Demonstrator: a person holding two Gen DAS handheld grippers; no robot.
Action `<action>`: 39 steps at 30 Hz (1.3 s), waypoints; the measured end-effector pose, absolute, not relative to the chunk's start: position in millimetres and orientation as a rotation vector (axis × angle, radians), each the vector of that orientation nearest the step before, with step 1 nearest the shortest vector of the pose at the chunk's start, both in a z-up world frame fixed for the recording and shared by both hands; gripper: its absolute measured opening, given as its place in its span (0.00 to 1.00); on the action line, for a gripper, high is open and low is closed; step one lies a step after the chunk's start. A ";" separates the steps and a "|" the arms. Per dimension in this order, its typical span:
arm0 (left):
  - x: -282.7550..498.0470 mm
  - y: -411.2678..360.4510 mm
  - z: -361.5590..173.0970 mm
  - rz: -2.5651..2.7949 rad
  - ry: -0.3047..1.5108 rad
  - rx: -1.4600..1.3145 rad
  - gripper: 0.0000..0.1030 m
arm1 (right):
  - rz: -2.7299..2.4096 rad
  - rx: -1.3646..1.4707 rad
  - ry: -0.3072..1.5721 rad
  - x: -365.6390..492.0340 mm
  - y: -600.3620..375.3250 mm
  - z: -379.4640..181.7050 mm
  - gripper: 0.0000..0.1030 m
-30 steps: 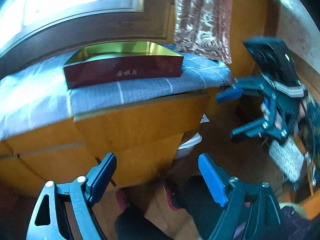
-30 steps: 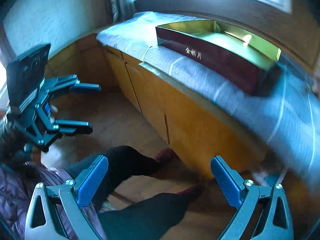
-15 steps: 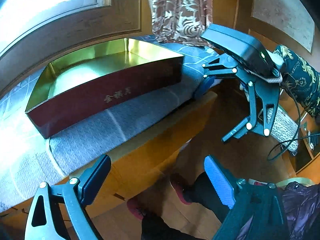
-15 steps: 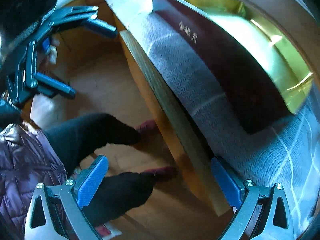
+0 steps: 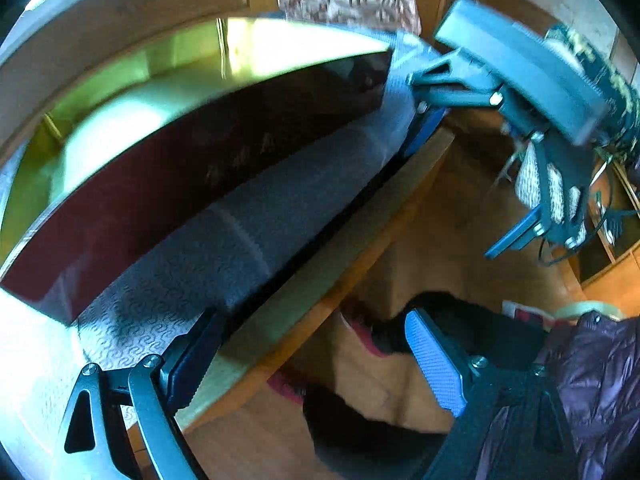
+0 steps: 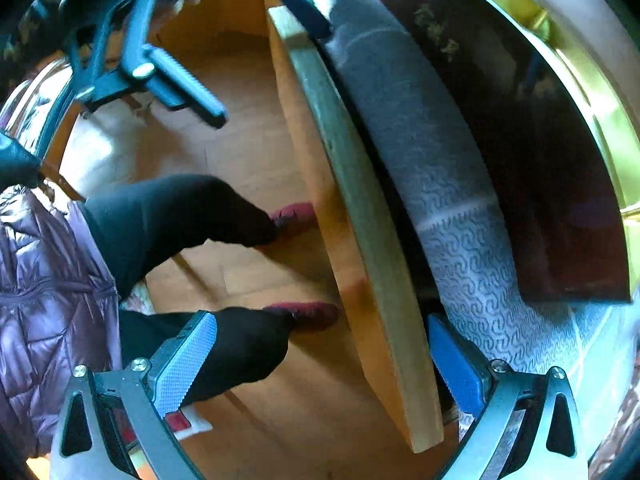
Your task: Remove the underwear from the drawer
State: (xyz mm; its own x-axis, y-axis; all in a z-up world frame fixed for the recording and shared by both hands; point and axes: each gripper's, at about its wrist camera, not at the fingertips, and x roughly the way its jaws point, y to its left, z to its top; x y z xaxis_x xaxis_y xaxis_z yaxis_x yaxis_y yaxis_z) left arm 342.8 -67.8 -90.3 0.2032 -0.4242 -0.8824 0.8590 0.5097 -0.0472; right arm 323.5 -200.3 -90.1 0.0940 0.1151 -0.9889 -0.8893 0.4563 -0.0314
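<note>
Straddling the drawer front (image 5: 320, 276), the left gripper (image 5: 308, 360) is seen spread wide, one finger (image 5: 192, 364) tucked into the dark gap under the grey cloth (image 5: 240, 232); the right gripper (image 6: 320, 364) is likewise spread. Underwear is hidden. Legs (image 6: 180, 216) are shown fully only in the right view.

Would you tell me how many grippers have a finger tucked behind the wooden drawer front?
2: the left gripper straddles one end of the drawer front, the right gripper the other.
</note>
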 end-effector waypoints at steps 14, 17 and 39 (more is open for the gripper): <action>333.0 -66.9 -107.8 -1.139 1.047 0.647 0.90 | 0.896 -0.946 1.314 322.3 -174.7 -109.7 1.00; 323.1 -65.1 -107.9 -1.192 1.067 0.671 0.90 | 0.924 -0.966 1.340 312.3 -171.2 -108.8 1.00; 255.8 -60.6 -123.7 -1.372 1.198 0.767 0.73 | 1.142 -0.904 1.553 249.5 -148.6 -122.6 1.00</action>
State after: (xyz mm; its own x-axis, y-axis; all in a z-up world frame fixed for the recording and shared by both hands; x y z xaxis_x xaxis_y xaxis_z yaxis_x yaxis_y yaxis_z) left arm 255.8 -60.6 -123.7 -0.1846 -0.3096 -0.9328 0.9660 0.1178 -0.2303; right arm 249.5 -148.6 -122.6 -0.2543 -0.0191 -0.9669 -0.9286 0.2842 0.2386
